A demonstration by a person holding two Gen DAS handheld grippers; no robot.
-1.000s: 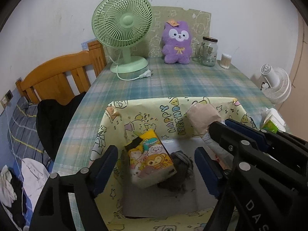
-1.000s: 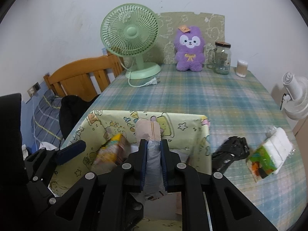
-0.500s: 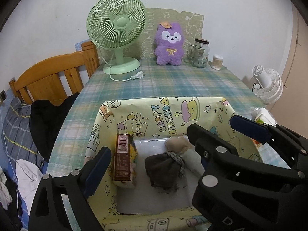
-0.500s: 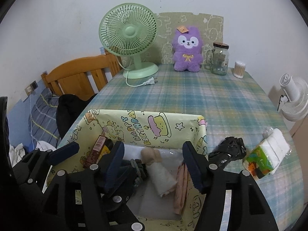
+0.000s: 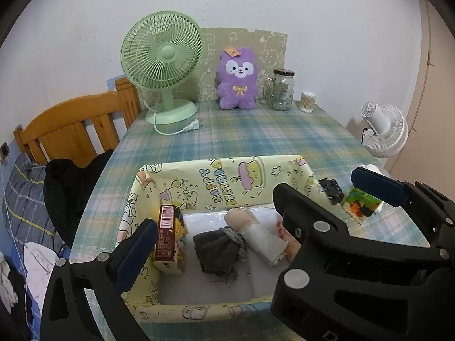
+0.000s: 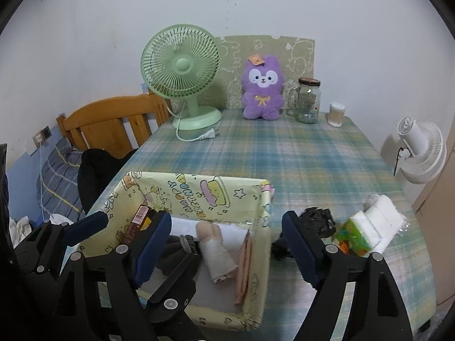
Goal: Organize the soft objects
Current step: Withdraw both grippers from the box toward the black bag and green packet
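Released a second ago, the rolled cream cloth (image 6: 217, 253) now lies in the yellow box (image 6: 266, 213); both grippers' jaws are spreading, empty. I risk snagging its thin wall reaching the tissue pack (image 6: 369, 231).

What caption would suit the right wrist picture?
Right gripper opening, nothing between its fingers, above a yellow box holding rolled cloths.

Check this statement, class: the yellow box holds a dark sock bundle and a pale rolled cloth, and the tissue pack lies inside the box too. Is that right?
Not quite. The tissue pack lies outside the yellow box, on the tablecloth to its right, as the right wrist view shows. The dark sock bundle and pale rolled cloth are indeed inside.
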